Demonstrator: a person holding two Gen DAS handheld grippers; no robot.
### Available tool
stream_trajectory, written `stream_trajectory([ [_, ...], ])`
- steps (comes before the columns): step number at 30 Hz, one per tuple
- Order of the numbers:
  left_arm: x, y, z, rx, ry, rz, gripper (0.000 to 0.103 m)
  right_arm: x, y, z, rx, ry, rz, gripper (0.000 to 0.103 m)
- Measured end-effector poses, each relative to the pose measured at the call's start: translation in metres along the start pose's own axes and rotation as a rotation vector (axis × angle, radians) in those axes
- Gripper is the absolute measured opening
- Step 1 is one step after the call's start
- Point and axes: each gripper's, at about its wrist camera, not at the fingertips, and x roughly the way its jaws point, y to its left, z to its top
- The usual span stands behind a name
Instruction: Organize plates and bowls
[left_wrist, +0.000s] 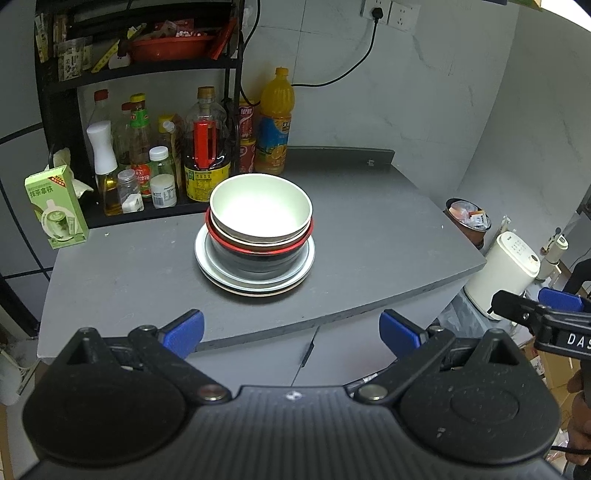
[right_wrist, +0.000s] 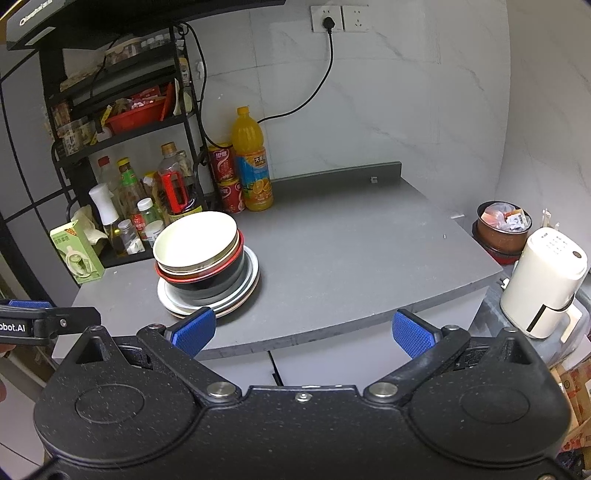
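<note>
So here's where we're at: everything is piled into one stack on the grey surface (left_wrist: 369, 236), just in front of the rack of bottles (left_wrist: 147, 162). The white bowl (left_wrist: 260, 206) sits on top, nested in a red-rimmed bowl (left_wrist: 258, 248) and a dark one under that, all resting on the plates (left_wrist: 255, 275) at the bottom.

Our left gripper (left_wrist: 291, 330) is spread wide with nothing in it, hanging back off the front edge of the surface. The right gripper (right_wrist: 303, 332) is the same deal: jaws apart, empty, well short of the stack, which shows up to its left.

We can't really tell if this is the tidy end state or the mess we're about to sort. Our guess is that the stack either counts as done or is about to be taken apart. If it's the latter, the next move means reaching in over the edge and pinching the white bowl's rim, lifting straight up so the nested bowls don't drag along.
</note>
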Motion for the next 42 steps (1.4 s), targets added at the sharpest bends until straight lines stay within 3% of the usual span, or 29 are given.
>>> stream_trajectory([
  [26,0.0,0.005,0.002,-0.024,-0.008,0.023,0.1,-0.004,-0.009,-0.002,0.016,0.009,0.029,0.103],
  [42,0.0,-0.011,0.003,-0.008,-0.01,0.02,0.1,-0.005,-0.02,-0.002,0.034,0.012,0.028,0.103],
])
